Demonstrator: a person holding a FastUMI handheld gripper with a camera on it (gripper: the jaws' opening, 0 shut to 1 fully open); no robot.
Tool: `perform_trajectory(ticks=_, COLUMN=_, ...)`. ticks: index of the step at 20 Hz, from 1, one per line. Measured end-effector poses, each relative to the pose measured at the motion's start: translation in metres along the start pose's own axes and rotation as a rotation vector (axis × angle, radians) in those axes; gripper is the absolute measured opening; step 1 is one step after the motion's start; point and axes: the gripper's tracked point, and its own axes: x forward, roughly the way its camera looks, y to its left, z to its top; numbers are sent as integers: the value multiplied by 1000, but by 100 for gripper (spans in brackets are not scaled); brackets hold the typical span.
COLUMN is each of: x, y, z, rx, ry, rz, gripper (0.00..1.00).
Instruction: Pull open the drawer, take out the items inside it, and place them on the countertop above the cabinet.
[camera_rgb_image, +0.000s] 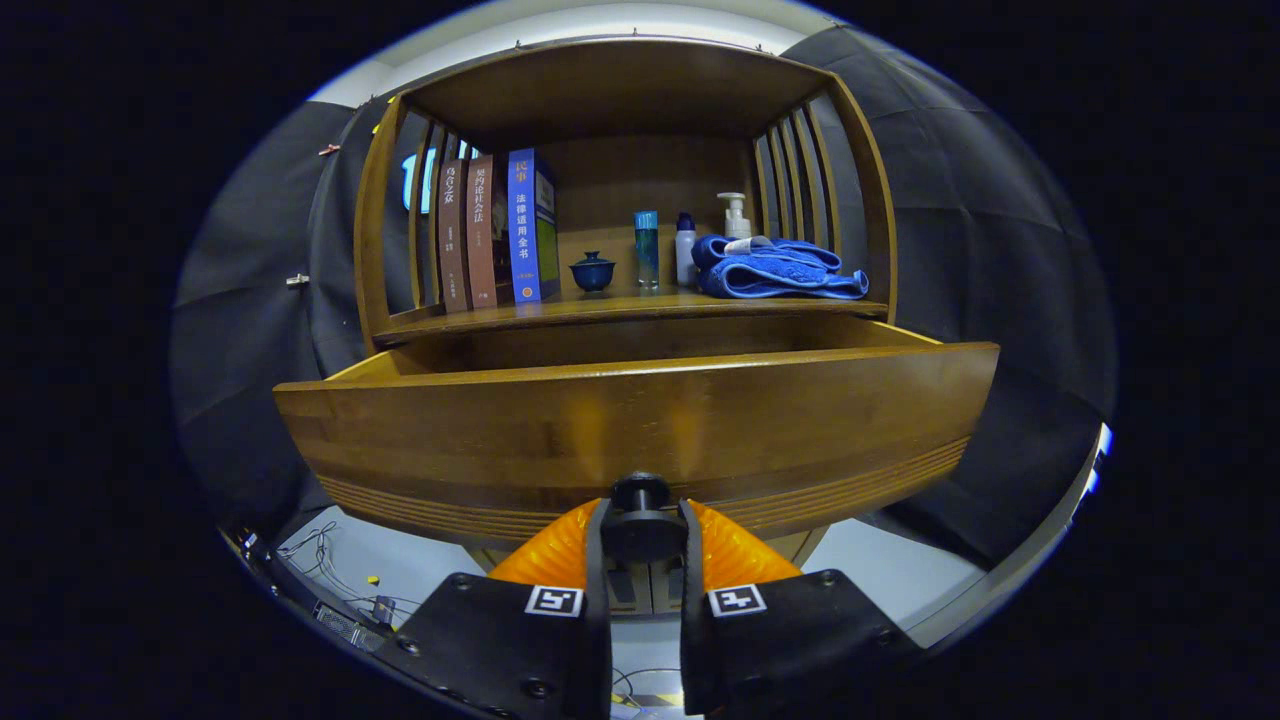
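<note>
Black cloth hangs behind a wooden cabinet, its open shelf holding a row of books, a small blue lidded cup, three bottles and a folded blue towel; that shelf board appears to be the countertop the task means. Below it the drawer stands pulled well out toward the gripper, its front panel wide across the view; the inside is hidden behind that panel, so whatever lies in it cannot be told from here. At the panel's lower middle sits a dark round knob, and the fingers are pressed in on it from either side, pinching it with no gap showing; the hold looks centred.

My judgement is that the pull is nearly or fully done; to finish it well, draw straight back along the drawer's run, level, without twisting the knob, and stop before the drawer reaches its limit; then spread the fingers cleanly, back off a little, and rise above the panel's top edge so the contents come into sight before reaching in; the crowded shelf leaves free room mostly near the front, between the cup and the books' feet or ahead of the bottles.
</note>
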Motion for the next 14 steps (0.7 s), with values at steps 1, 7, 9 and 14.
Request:
perform_trajectory(ticks=1, x=-3, y=0, z=-1, rx=1, ry=0, rz=1, gripper=31)
perform_trajectory(ticks=7, x=-10, y=-1, z=-12, rx=-4, ry=7, rz=3, gripper=31)
perform_trajectory(ticks=9, x=-12, y=0, z=-11, rx=6, ry=12, rz=14, gripper=35)
perform_trajectory(ticks=14, x=-37, y=-6, z=9, rx=-35, ry=-13, rz=9, gripper=100)
